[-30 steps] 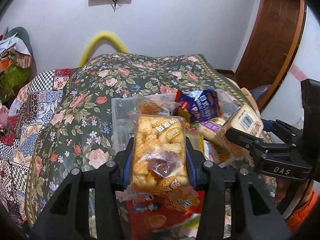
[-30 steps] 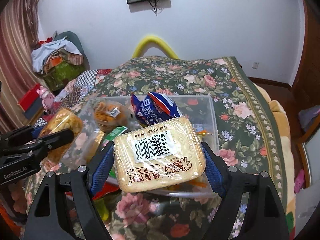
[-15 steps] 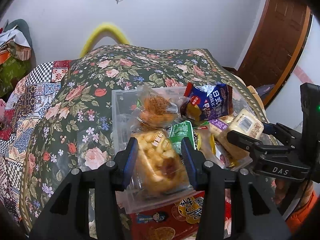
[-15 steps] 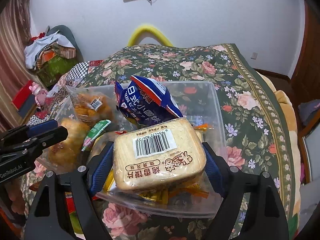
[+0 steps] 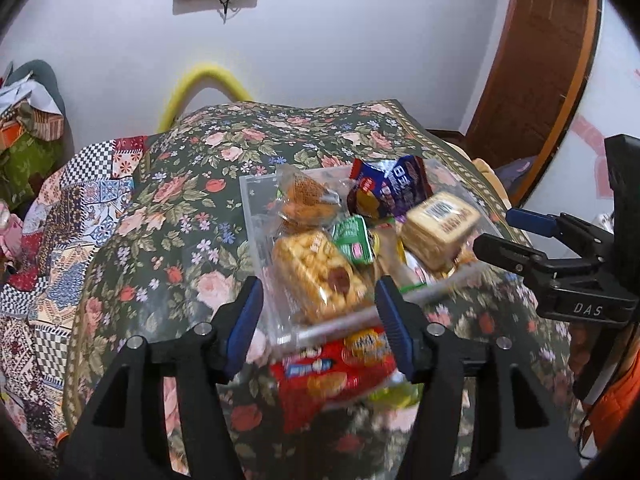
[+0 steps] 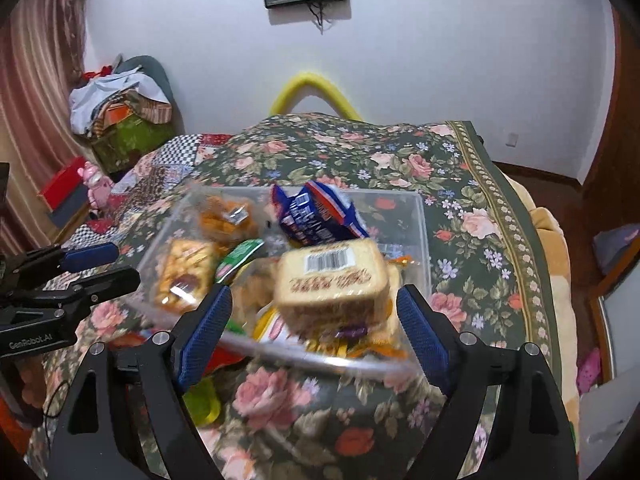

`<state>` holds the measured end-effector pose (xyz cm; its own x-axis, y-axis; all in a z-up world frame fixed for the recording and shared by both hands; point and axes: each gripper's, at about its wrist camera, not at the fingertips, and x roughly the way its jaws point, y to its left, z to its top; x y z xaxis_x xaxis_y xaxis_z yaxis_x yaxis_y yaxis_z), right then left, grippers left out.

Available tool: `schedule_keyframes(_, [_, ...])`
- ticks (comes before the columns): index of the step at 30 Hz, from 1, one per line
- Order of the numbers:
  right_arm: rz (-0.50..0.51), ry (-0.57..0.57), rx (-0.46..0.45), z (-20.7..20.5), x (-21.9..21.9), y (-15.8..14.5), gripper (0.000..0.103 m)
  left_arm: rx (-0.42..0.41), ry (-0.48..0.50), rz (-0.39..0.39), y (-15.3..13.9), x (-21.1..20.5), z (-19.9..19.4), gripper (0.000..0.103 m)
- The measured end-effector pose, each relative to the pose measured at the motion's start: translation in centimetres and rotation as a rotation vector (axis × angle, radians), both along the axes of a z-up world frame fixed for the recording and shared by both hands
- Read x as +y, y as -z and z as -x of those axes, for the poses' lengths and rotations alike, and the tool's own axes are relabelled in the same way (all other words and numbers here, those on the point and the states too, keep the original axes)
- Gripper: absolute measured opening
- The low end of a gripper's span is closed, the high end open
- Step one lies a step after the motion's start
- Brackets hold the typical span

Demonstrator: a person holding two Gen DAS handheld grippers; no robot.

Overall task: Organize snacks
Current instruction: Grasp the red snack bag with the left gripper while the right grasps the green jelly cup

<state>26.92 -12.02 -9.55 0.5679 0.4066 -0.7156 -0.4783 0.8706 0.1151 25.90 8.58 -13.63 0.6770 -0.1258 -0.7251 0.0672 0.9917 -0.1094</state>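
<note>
A clear plastic bin [image 5: 256, 216] is seen on the flowered bedspread [image 5: 168, 208], and the snacks are gathered inside it, which suits the task of collecting them in one place. In the left wrist view, a pastry pack with a red centre [image 5: 316, 276] lies at the bin's near-left corner, at about 12 o'clock from the left gripper [image 5: 320, 316]; an orange snack bag [image 5: 304, 200] is set behind it, a green packet [image 5: 354, 238] at its 2 o'clock, a blue wrapper [image 5: 396, 192] toward the far side, and a barcoded bread pack [image 5: 440, 220] is rested tilted on top of the heap at the right. A red snack bag [image 5: 332, 372] is left outside the bin, just beside its near rim, at 6 o'clock from the left gripper, so the sorting is judged unfinished. The left gripper's blue-padded fingers [image 5: 244, 316] are spread wide with nothing between them; the pastry pack is seen beyond the tips, apparently untouched. In the right wrist view, the right gripper [image 6: 316, 320] is likewise held wide apart, its pads [image 6: 204, 328] flanking the bin's near rim, and the bread pack sits at 12 o'clock inside the bin, clear of both pads, though motion blur leaves slight contact uncertain.
</note>
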Motion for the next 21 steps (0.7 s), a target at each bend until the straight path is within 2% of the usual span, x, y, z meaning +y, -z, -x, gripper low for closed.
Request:
schedule_keyframes(10, [0.000,-0.092,0.071,4.3,1.1,1.9,0.083,0.053,0.013,0.028,1.3,0.7,4.2,0.066])
schedule_keyframes(14, [0.020,-0.129,0.117,5.5,2.1,3.7,0.083,0.093,0.029,0.022,3.0,0.7,4.5,0.070])
schedule_keyframes(21, [0.058,-0.177,0.178,5.8,4.0,6.1,0.083,0.158,0.052,0.013,5.6,0.4,3.4,0.071])
